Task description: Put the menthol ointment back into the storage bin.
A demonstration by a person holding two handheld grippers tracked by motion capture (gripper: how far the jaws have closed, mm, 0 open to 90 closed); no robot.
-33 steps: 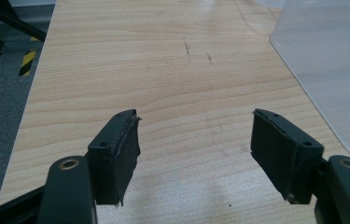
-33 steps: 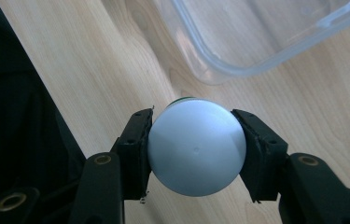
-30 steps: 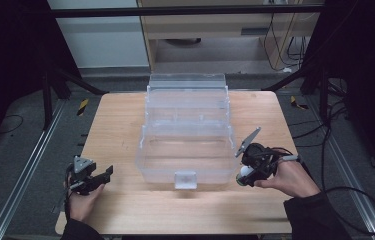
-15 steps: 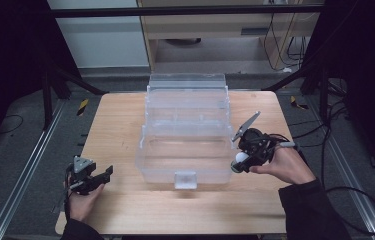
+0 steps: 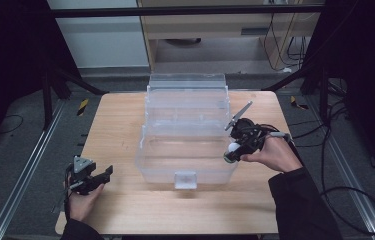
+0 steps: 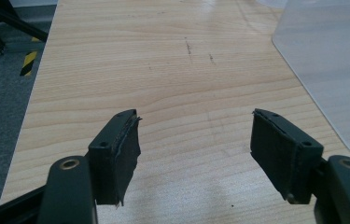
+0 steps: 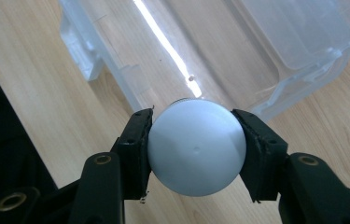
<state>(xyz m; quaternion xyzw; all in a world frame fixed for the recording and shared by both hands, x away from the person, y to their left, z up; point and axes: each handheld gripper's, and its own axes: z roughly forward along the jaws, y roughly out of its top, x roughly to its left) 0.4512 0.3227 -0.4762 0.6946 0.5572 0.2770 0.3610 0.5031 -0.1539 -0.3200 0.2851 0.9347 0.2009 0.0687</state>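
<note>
Right gripper view: my right gripper (image 7: pixel 196 135) pinches a white ball (image 7: pixel 196 147) above the clear box's (image 5: pixel 187 145) right rim; my left gripper (image 6: pixel 196 149) gapes empty.

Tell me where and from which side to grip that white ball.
Grip the white ball across its widest middle, one pad on each opposite side, as the right tool does now. It is round and smooth, so an off-centre pinch would likely squeeze it out. Come from above, clear of the clear plastic box.

Table: light wooden top (image 5: pixel 125 120).
Floor: grey carpet (image 5: pixel 20 145), metal rails (image 5: pixel 20 185).
Behind: wooden cabinet (image 5: pixel 200 25), trailing cables (image 5: pixel 280 35).
</note>
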